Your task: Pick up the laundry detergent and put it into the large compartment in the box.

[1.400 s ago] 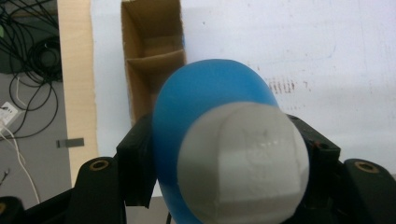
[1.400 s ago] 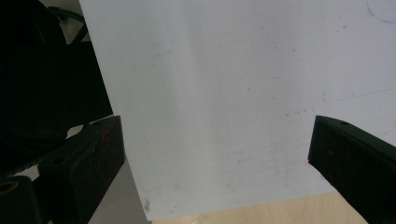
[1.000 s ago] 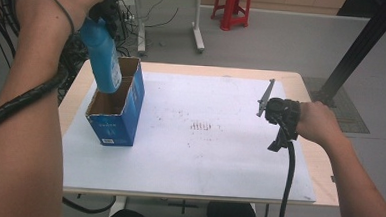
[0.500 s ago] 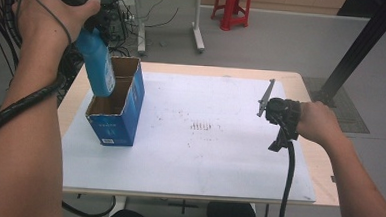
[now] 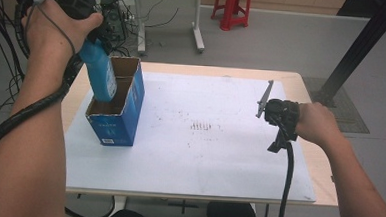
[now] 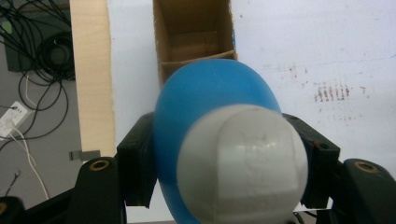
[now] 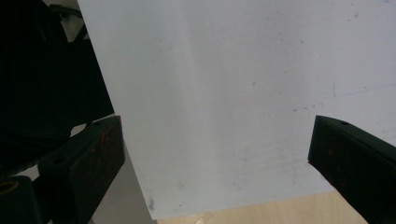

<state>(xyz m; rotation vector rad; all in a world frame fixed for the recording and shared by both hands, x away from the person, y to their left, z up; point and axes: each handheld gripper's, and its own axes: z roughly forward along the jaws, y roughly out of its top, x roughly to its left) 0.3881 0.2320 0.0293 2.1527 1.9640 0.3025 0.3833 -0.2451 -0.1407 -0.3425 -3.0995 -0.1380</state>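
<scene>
High view, left gripper fingers clamping blue bottle over cardboard box, right gripper fingers wide.

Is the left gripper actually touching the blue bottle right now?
Touching. In the left gripper view, the left gripper has both black jaws pressed against the sides of the blue bottle, held above the open cardboard box.
</scene>
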